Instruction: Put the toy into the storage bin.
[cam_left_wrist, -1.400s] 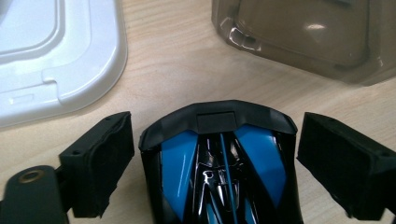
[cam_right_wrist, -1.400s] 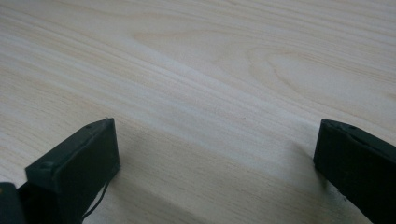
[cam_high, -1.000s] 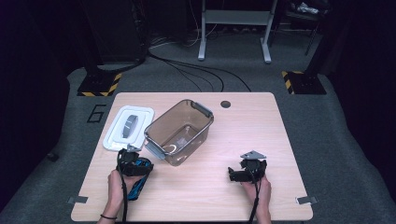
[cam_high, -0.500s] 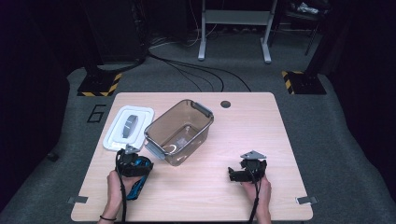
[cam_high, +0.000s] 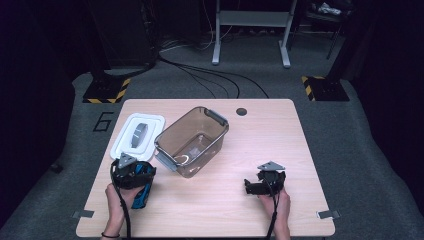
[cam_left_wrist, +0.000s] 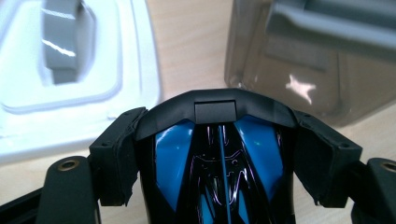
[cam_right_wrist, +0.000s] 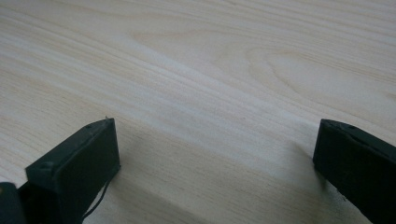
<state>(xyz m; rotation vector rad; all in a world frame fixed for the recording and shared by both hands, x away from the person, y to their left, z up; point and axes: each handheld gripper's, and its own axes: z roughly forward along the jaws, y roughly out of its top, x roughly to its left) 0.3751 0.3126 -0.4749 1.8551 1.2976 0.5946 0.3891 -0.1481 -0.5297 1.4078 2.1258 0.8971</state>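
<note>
Left gripper (cam_left_wrist: 219, 154) pinching blue-black glossy gadget (cam_left_wrist: 219, 177), mouse-like, across flanks, near table's (cam_high: 300, 150) left front, beside brown bin (cam_high: 192, 140) and white lid (cam_high: 137, 134). Likely light, rigid, slick shell; flank grip best. Right gripper (cam_right_wrist: 215, 158) spread, empty, over bare wood.

The left gripper (cam_high: 131, 172), clamped on the blue and black object (cam_left_wrist: 219, 172), now sits slightly higher in the high view than a second ago, nudged up toward the near corner of the clear container (cam_high: 192, 141) and the white lid (cam_high: 137, 135). The object comes up with it, its lower end still just above the tabletop (cam_high: 220, 210) beside the hand. The shift is small, and most of it comes in the last half second.
</note>
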